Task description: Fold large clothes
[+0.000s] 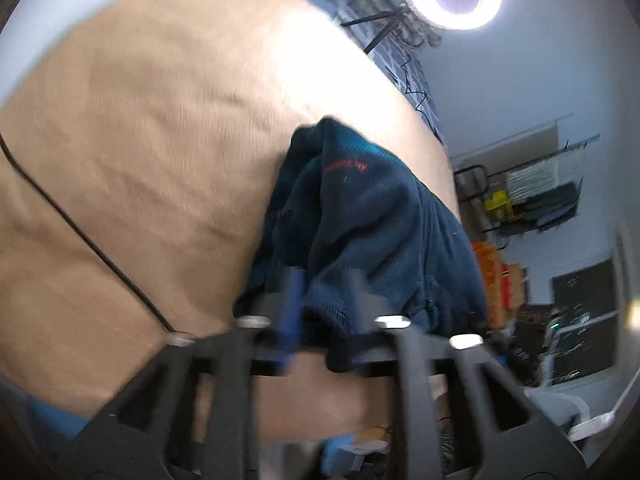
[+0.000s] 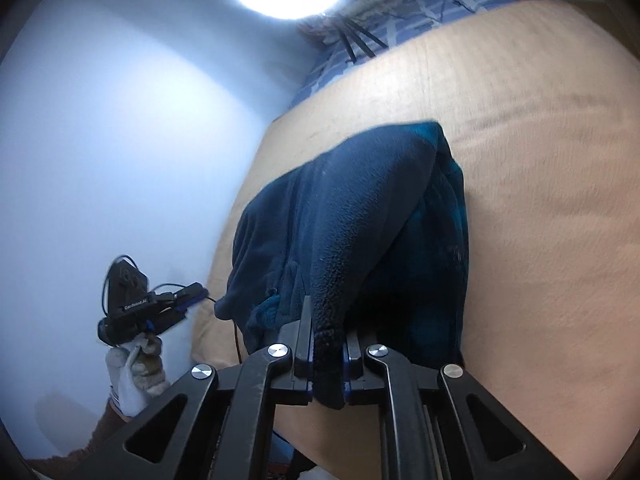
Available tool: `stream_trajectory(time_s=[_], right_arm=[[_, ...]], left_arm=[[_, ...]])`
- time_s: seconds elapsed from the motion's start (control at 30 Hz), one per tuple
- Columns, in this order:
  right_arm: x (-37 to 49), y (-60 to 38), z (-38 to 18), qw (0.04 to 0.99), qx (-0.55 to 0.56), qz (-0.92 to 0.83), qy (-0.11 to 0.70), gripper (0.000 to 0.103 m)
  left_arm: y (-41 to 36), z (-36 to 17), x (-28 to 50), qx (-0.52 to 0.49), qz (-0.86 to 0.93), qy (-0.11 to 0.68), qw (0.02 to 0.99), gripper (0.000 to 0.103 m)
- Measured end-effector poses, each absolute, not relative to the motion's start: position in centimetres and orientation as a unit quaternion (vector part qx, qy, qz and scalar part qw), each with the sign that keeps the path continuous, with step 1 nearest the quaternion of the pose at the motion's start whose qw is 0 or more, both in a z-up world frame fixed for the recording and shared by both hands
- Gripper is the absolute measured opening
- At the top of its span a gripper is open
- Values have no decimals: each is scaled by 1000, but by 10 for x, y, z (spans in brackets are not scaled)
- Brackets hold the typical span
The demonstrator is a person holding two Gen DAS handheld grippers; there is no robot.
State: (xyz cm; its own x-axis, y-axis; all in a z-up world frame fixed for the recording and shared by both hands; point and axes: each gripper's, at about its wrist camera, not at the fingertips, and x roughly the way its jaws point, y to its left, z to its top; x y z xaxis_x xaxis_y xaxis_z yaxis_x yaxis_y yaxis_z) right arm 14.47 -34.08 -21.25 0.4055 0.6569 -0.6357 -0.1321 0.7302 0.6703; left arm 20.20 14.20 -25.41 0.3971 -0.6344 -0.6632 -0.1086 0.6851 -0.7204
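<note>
The right gripper is clamped on dark blue fleece. The left gripper pinches the same fabric, held by a white-gloved left hand.

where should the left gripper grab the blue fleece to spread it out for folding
The right gripper already pinches one bunched edge of the blue fleece, and the rest hangs crumpled against the tan cover. The left gripper seems shut on fabric too. Best hold is probably a hem corner on the opposite side, approached from the left, so pulling apart flattens it.
</note>
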Motion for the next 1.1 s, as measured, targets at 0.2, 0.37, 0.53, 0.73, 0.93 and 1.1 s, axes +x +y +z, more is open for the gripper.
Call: stream_trajectory(time_s=[0.2,0.37,0.53,0.73,0.93,1.1], right_arm=[[144,-351,-225,786,283,241,494,39],[138,-350,-240,768,287,249,516,45],[138,-340,-239,756,284,268,526,10],[118,-359,-206,757,304,303,493,9],[121,-329,-272,742,224,250,580,8],[120,-324,-243,773,139,235,573,34]], left_arm=[[140,-291,210,-434,-170,546,696,54],[120,-297,215,-440,-190,545,688,9],[104,-249,209,-354,-196,509,760,6],[106,-216,191,-238,-192,488,818,6],[84,-287,202,-150,-141,544,814,6],[92,-264,192,-154,-158,516,827,15]])
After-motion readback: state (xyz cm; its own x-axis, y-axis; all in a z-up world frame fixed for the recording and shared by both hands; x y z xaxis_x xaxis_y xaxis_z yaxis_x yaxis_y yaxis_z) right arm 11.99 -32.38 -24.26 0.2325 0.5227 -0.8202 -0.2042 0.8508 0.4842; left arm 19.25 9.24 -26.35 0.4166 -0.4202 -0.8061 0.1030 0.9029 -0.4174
